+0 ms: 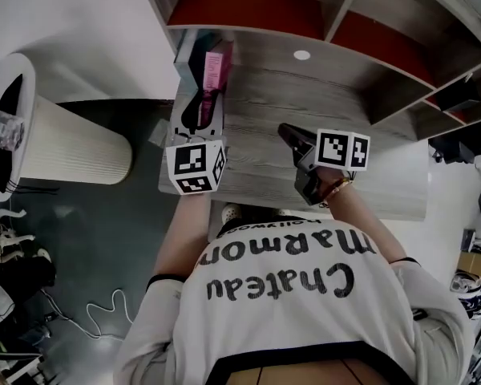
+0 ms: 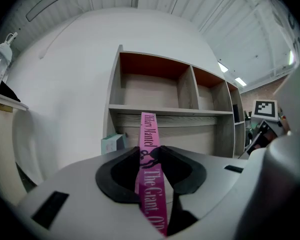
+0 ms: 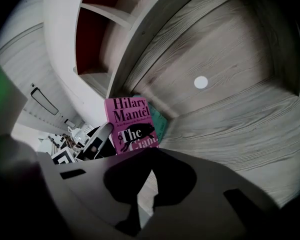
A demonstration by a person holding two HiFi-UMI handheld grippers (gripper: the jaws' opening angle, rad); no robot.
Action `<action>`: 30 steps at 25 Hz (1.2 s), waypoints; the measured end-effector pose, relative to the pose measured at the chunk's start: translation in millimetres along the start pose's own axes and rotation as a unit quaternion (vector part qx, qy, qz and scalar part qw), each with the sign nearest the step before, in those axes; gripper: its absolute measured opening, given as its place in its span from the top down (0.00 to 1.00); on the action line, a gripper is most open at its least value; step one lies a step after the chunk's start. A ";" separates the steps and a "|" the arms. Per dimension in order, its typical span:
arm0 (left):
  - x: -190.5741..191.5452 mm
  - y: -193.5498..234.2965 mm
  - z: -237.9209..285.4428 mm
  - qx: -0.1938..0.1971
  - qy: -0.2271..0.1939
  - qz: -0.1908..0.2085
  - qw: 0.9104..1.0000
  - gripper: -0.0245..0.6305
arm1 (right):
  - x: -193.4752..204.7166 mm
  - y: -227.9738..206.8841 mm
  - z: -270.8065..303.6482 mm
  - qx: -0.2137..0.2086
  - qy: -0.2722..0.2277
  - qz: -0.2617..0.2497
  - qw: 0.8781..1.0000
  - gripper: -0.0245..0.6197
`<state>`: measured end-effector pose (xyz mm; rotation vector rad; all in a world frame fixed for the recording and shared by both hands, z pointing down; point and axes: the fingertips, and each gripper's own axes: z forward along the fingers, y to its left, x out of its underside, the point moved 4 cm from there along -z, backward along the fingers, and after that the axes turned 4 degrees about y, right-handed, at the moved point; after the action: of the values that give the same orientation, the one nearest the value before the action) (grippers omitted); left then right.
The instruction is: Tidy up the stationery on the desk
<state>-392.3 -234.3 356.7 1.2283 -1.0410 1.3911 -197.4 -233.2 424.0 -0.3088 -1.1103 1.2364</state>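
Pink Hilary Mantel paperback [image 2: 149, 134] is being pinched upright at its spine by the fingers of the left gripper [image 2: 151, 159]. Teal box [image 2: 112, 143] sitting just left of them, shelf cubbies [image 2: 155, 90] beyond. Fingers of the right gripper [image 3: 144, 176] are being held pressed together over the desk [image 3: 230, 129], nothing between.

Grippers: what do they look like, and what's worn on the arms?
Left gripper and right gripper each have a pale grey body, black fingers and a white cube with black square markers. No cables show. The person wears a white top with black lettering and black-edged short sleeves.
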 end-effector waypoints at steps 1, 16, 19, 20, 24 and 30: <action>0.7 1.3 3.9 -0.004 -0.003 -0.001 1.000 0.75 | -2.1 -2.7 -1.5 0.003 -0.001 0.003 1.000 0.94; 23.0 20.2 23.1 -0.053 -0.025 -0.008 0.998 0.75 | -16.2 -29.2 -3.9 0.032 0.010 -0.001 0.999 0.94; 24.4 16.5 18.2 -0.056 -0.025 0.003 0.998 0.75 | -16.0 -27.7 0.6 0.025 0.017 -0.001 1.000 0.94; 25.0 15.0 16.4 -0.057 -0.025 0.006 0.998 0.75 | -15.6 -27.4 2.1 0.023 0.020 -0.001 1.000 0.94; 27.8 13.5 10.4 -0.060 -0.024 0.002 0.998 0.75 | -16.6 -27.3 7.4 0.015 0.028 -0.001 0.999 0.94; 31.4 19.8 0.1 -0.070 -0.018 -0.010 0.997 0.75 | -17.7 -23.1 16.1 0.005 0.036 -0.003 0.999 0.94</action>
<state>-412.4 -233.7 387.9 1.1616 -1.1276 1.2635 -195.2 -262.6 439.4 -0.3397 -1.0425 1.2158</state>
